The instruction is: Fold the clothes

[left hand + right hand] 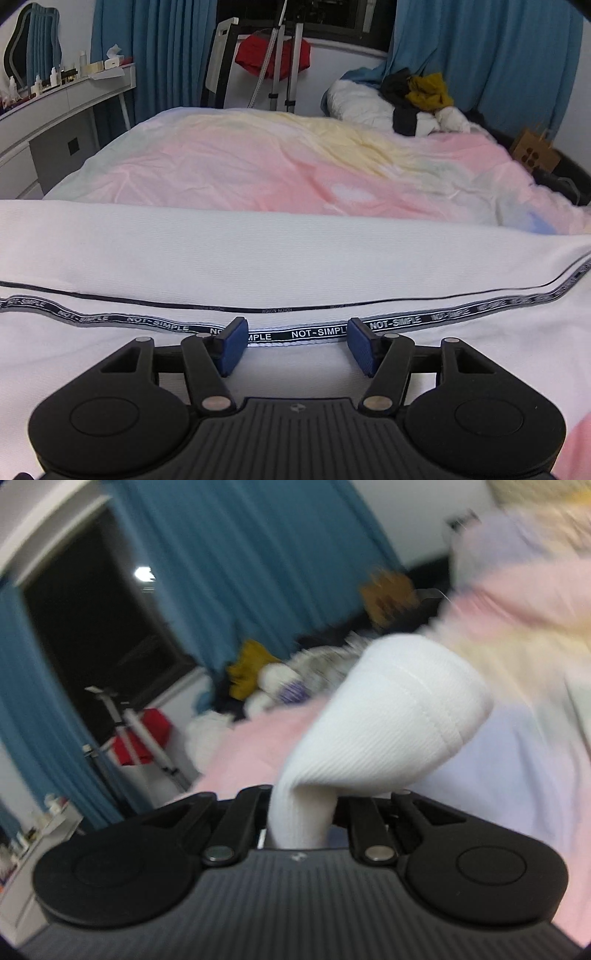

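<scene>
A white garment (258, 254) lies spread flat across the near part of the bed, with a black "NOT-SIMPLE" tape stripe (317, 332) running across it. My left gripper (295, 341) is open just above the garment, its blue pads (232, 345) on either side of the stripe, holding nothing. In the right wrist view my right gripper (301, 812) is shut on a ribbed white cuff or hem (384, 723) of the garment, lifted off the bed and tilted; its pads are hidden by the cloth and the view is motion-blurred.
A pastel pink and yellow duvet (280, 166) covers the bed. A pile of white, black and mustard clothes (413, 99) lies at the far right. A white dresser (55, 110) stands on the left. A tripod (280, 66) and blue curtains (480, 55) stand behind.
</scene>
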Motion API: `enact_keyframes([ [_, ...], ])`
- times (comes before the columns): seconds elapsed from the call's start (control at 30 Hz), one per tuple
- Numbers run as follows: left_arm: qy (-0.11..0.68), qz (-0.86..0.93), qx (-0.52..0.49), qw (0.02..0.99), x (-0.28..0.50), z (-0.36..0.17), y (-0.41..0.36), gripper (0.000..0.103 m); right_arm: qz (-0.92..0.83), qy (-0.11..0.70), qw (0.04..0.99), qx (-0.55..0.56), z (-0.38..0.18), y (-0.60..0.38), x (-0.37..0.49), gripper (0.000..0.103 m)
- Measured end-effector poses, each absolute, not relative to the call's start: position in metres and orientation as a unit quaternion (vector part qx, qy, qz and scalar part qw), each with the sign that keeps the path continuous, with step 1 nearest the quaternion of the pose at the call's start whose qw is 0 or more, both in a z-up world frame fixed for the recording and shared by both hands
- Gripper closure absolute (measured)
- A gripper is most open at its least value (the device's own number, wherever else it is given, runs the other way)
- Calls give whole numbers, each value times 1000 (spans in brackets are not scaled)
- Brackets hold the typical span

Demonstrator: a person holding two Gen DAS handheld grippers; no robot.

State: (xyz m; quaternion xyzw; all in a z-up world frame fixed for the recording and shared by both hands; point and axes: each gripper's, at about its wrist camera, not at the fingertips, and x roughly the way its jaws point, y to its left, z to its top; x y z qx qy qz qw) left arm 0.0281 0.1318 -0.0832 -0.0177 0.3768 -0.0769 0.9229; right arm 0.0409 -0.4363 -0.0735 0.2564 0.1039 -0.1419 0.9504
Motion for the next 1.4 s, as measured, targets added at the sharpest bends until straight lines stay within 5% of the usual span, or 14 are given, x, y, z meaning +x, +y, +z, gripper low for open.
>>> enact_keyframes([
  [0.27,305,-98,-87,943,4,-21,176,41,-48,53,997,-16,-11,-267,35,90],
  [0.7,280,-81,-115,950,-8,3,230,40,141,236,895,-350,-185,-62,24,89],
  [1.1,303,-100,-163,934,18,-34,232,40,166,227,902,-326,-178,-53,12,86],
  [1.2,305,-107,-184,928,22,-38,235,40,188,237,908,-290,-171,-54,8,75],
  [1.33,311,-127,-201,920,27,-43,235,40,253,242,903,-251,-155,-58,-7,36],
  [1.4,311,-145,-201,918,29,-42,234,40,288,234,899,-234,-144,-60,-20,35],
])
